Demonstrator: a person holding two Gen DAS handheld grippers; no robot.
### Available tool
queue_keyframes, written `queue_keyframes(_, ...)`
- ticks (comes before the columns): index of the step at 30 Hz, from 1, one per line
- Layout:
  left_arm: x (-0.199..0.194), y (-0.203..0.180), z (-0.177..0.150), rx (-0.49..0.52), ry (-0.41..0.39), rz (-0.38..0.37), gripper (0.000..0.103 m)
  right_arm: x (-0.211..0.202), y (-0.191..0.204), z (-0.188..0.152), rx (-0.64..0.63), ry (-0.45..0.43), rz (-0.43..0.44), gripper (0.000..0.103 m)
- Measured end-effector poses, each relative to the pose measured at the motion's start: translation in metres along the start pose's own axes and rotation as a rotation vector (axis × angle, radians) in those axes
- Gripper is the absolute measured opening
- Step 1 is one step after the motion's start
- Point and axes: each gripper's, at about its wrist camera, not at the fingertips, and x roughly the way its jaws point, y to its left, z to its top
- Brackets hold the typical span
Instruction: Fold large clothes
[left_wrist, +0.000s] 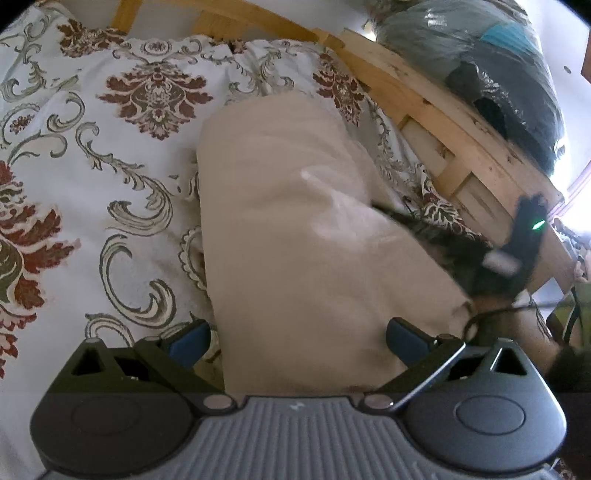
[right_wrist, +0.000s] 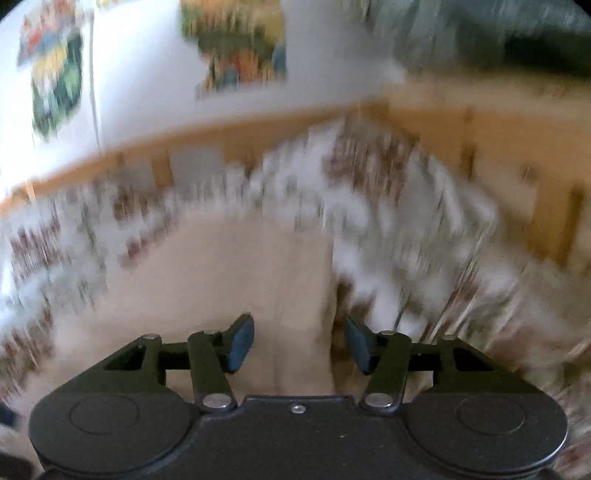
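The left wrist view looks forward and down along the left gripper (left_wrist: 297, 341) from close above the bed; it faces the patterned bedspread (left_wrist: 92, 155) and a beige garment (left_wrist: 295, 229) that runs up the middle of the frame, with the wooden bed frame (left_wrist: 454, 136) crossing the upper right; the right gripper (left_wrist: 517, 251) shows blurred at its right edge. The right wrist view looks along the right gripper (right_wrist: 299, 345), also tilted down and close to the cloth, but blurred throughout; it faces the far rail and a wall with pictures (right_wrist: 236, 44). Both views share the beige garment (right_wrist: 221, 280), the bedspread (right_wrist: 388, 206) and the bed frame (right_wrist: 517, 155).
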Motion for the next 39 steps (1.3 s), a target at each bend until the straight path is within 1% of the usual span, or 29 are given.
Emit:
queue_keyframes(1,0.000,0.000,0.000,0.003,0.006,-0.003,0.102,0.008,0.001,-0.010,0.001,0.017,-0.008,0.056)
queue_keyframes(3,0.000,-0.001,0.000,0.009,0.008,0.000,0.102,0.012,0.003,-0.028,-0.008,-0.004,-0.028,0.056)
queue_keyframes(7,-0.002,0.002,0.001,-0.019,0.013,-0.004,0.102,0.007,0.004,-0.028,-0.022,-0.005,-0.040,0.057)
queue_keyframes(9,-0.007,0.002,0.004,-0.030,-0.006,0.007,0.102,-0.006,0.003,-0.028,-0.010,-0.036,-0.055,0.057)
queue_keyframes(12,-0.015,0.005,0.007,-0.047,-0.045,0.015,0.102,-0.040,0.002,-0.031,0.018,-0.090,-0.081,0.069)
queue_keyframes(14,-0.018,0.008,0.010,-0.070,-0.056,0.022,0.102,-0.069,0.002,-0.036,0.046,-0.148,-0.091,0.087)
queue_keyframes(16,-0.019,0.009,0.013,-0.086,-0.059,0.034,0.102,-0.100,0.003,-0.046,0.078,-0.187,-0.117,0.096)
queue_keyframes(18,-0.020,0.010,0.013,-0.094,-0.056,0.038,0.102,-0.119,0.002,-0.056,0.126,-0.194,-0.134,0.099)
queue_keyframes(20,-0.019,0.012,0.013,-0.102,-0.047,0.033,0.102,-0.129,-0.003,-0.065,0.193,-0.174,-0.134,0.102)
queue_keyframes(23,-0.017,0.012,0.012,-0.104,-0.038,0.019,0.102,-0.131,-0.013,-0.078,0.303,-0.141,-0.115,0.102)
queue_keyframes(25,-0.015,0.013,0.012,-0.097,-0.028,0.027,0.102,-0.125,-0.018,-0.084,0.341,-0.102,-0.103,0.102)
queue_keyframes(27,-0.013,0.014,0.010,-0.091,-0.019,0.024,0.102,-0.118,-0.023,-0.085,0.369,-0.080,-0.068,0.099)
queue_keyframes(28,-0.012,0.015,0.010,-0.091,-0.013,0.020,0.102,-0.116,-0.025,-0.083,0.368,-0.079,-0.052,0.093)
queue_keyframes(29,-0.011,0.015,0.009,-0.093,-0.009,0.016,0.102,-0.113,-0.027,-0.079,0.360,-0.077,-0.054,0.085)
queue_keyframes(31,-0.009,0.016,0.009,-0.093,-0.007,0.003,0.102,-0.106,-0.029,-0.068,0.340,-0.081,-0.080,0.078)
queue_keyframes(33,-0.009,0.017,0.009,-0.088,-0.011,-0.003,0.102,-0.092,-0.038,-0.058,0.340,-0.054,-0.067,0.079)
queue_keyframes(35,-0.009,0.018,0.010,-0.085,-0.017,-0.012,0.102,-0.076,-0.047,-0.051,0.365,0.002,-0.038,0.086)
queue_keyframes(36,-0.009,0.019,0.010,-0.083,-0.019,-0.014,0.102,-0.070,-0.052,-0.051,0.390,0.020,-0.005,0.087)
queue_keyframes(38,-0.007,0.021,0.011,-0.084,-0.018,-0.022,0.102,-0.061,-0.056,-0.052,0.421,0.031,0.037,0.092)
queue_keyframes(39,-0.005,0.021,0.012,-0.090,-0.014,-0.026,0.102,-0.058,-0.055,-0.054,0.415,0.033,0.050,0.094)
